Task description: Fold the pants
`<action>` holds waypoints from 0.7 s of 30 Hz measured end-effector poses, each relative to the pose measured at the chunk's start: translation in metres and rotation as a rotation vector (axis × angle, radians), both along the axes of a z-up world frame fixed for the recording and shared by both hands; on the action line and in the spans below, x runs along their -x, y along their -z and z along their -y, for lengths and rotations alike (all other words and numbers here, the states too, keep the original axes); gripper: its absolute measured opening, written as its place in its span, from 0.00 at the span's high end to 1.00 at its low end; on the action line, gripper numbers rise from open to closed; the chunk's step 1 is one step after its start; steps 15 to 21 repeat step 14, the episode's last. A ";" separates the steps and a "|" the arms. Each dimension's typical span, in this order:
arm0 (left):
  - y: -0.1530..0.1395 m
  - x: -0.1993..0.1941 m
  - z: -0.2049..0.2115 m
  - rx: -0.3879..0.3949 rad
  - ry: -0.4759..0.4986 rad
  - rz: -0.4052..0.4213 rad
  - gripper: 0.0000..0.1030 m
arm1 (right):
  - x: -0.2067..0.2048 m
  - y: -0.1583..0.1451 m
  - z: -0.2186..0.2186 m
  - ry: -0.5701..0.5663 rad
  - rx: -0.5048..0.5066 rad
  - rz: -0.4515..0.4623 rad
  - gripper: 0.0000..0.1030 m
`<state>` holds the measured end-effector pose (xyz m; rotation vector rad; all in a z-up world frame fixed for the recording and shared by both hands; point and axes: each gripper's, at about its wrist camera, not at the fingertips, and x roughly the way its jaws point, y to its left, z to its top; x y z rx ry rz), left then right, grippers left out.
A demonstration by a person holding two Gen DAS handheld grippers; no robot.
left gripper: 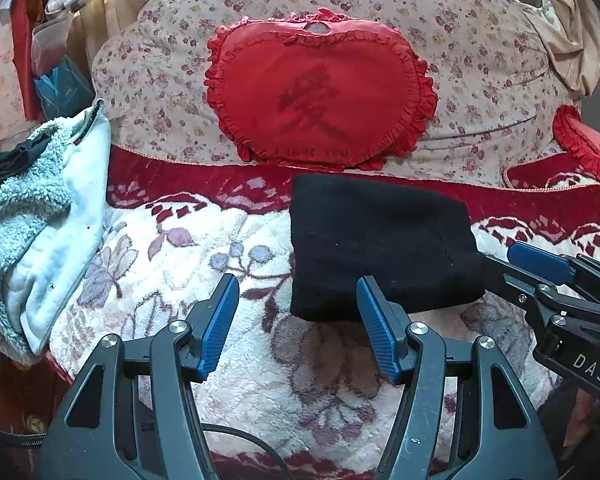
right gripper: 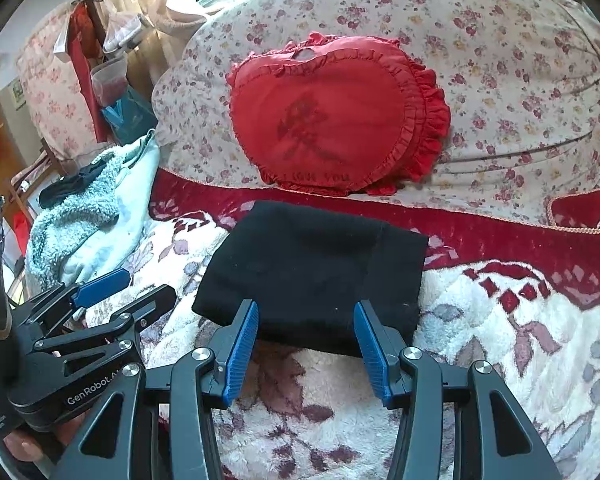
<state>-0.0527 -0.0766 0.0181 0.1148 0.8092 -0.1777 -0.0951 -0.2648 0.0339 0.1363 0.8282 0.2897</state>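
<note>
The black pants [left gripper: 376, 244] lie folded into a compact rectangle on the white and red floral blanket [left gripper: 204, 264]. They also show in the right wrist view [right gripper: 312, 272]. My left gripper [left gripper: 296, 292] is open and empty, just before the bundle's near left corner. My right gripper [right gripper: 306, 316] is open and empty, its fingertips at the bundle's near edge. The right gripper shows at the right of the left wrist view [left gripper: 540, 268]. The left gripper shows at the left of the right wrist view [right gripper: 136, 284].
A red heart-shaped cushion [left gripper: 320, 96] leans on the floral sofa back [left gripper: 480, 60] behind the pants. A pale fleece garment [left gripper: 40, 216] is heaped at the left. A second red cushion [left gripper: 588, 140] sits at the far right. Bags and clutter [right gripper: 112, 76] stand at the back left.
</note>
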 end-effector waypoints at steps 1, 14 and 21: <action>0.000 0.000 0.000 0.000 -0.002 0.002 0.41 | 0.000 0.001 0.000 0.000 0.000 -0.001 0.53; 0.007 -0.011 -0.006 0.017 -0.036 -0.002 0.41 | -0.007 0.011 0.005 0.002 -0.001 -0.021 0.53; 0.007 -0.011 -0.006 0.017 -0.036 -0.002 0.41 | -0.007 0.011 0.005 0.002 -0.001 -0.021 0.53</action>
